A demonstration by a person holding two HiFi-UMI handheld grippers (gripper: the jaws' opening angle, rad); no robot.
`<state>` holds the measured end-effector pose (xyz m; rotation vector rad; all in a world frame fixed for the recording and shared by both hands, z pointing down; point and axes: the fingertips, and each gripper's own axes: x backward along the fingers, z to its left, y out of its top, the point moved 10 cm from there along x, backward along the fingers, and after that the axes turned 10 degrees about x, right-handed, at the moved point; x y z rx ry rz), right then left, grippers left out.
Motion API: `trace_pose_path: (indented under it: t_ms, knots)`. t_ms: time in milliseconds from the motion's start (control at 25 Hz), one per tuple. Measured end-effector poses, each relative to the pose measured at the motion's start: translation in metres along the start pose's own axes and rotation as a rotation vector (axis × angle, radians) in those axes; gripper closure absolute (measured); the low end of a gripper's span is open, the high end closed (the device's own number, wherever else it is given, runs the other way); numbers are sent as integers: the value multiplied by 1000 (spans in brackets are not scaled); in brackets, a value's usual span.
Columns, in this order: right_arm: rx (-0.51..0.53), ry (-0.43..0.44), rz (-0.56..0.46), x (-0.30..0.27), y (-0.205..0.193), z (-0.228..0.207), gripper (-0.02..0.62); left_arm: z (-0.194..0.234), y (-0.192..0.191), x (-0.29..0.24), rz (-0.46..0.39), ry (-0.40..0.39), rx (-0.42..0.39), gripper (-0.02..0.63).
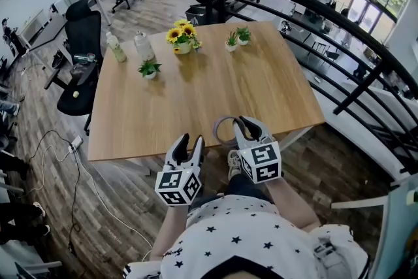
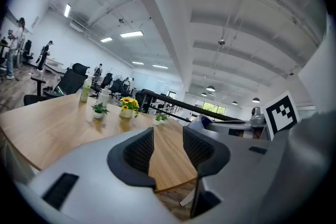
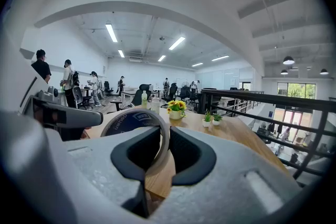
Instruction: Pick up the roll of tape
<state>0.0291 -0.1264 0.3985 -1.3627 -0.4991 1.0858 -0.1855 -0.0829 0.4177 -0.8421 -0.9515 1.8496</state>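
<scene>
The roll of tape point(image 1: 221, 130) is a thin grey ring with a dark blue core label point(image 3: 126, 122). My right gripper point(image 1: 240, 125) is shut on it, and its pads pinch the ring's wall point(image 3: 165, 140) on the roll's right side. The roll stands on edge over the near edge of the wooden table point(image 1: 196, 98); I cannot tell whether it touches the wood. My left gripper point(image 1: 191, 140) hovers just left of it at the table's front edge. Its jaws point(image 2: 168, 140) are open with only the tabletop showing between them.
Further back on the table are a sunflower pot point(image 1: 183, 37), two bottles point(image 1: 116, 48), and small potted plants point(image 1: 149, 68) point(image 1: 236, 39). A black railing point(image 1: 339, 23) runs along the right. Office chairs point(image 1: 81, 55) stand at the left.
</scene>
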Motion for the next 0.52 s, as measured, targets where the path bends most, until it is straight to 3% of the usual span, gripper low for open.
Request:
trace_pose_path:
  t_ms: [520]
  knots:
    - [2, 20, 10, -9, -1, -4, 531, 2, 1, -8, 6, 5, 7, 437]
